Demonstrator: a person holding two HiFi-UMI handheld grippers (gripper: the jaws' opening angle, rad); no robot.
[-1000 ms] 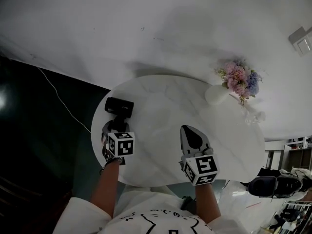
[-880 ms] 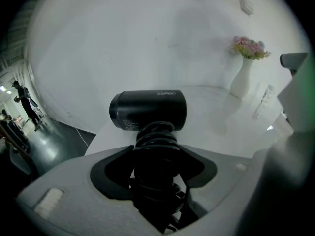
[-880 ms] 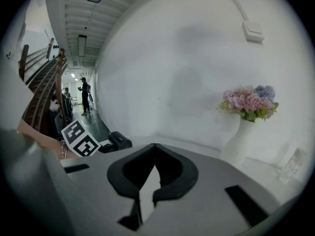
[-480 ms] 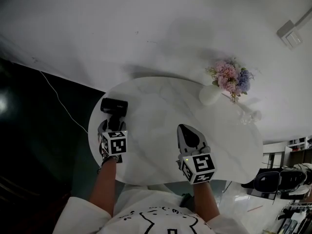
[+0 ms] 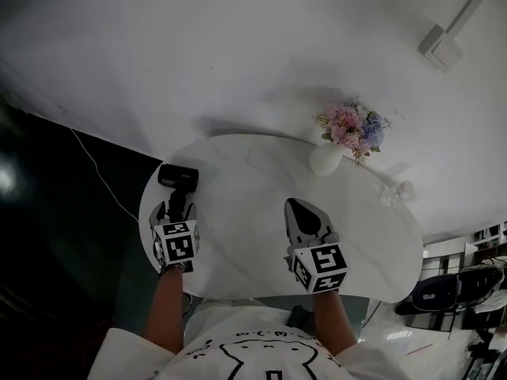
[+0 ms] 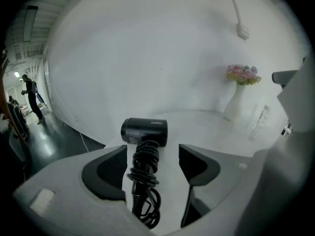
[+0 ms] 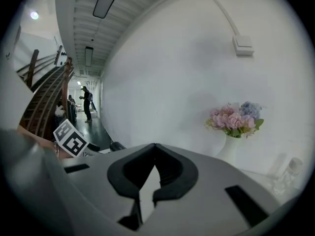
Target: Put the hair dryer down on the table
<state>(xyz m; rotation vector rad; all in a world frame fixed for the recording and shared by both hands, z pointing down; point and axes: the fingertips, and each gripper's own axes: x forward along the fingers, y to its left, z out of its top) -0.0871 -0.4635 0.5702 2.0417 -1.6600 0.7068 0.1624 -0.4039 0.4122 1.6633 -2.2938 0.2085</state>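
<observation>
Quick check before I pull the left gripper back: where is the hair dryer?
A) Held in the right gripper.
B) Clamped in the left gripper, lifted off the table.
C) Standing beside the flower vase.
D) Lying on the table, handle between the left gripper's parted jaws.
D: the hair dryer lies on the table, and the left gripper is opening, its jaws standing apart on either side of the cord-wrapped handle.

The hair dryer carries a small pale brand mark on its barrel, too small to read; nothing else bears legible print.
</observation>
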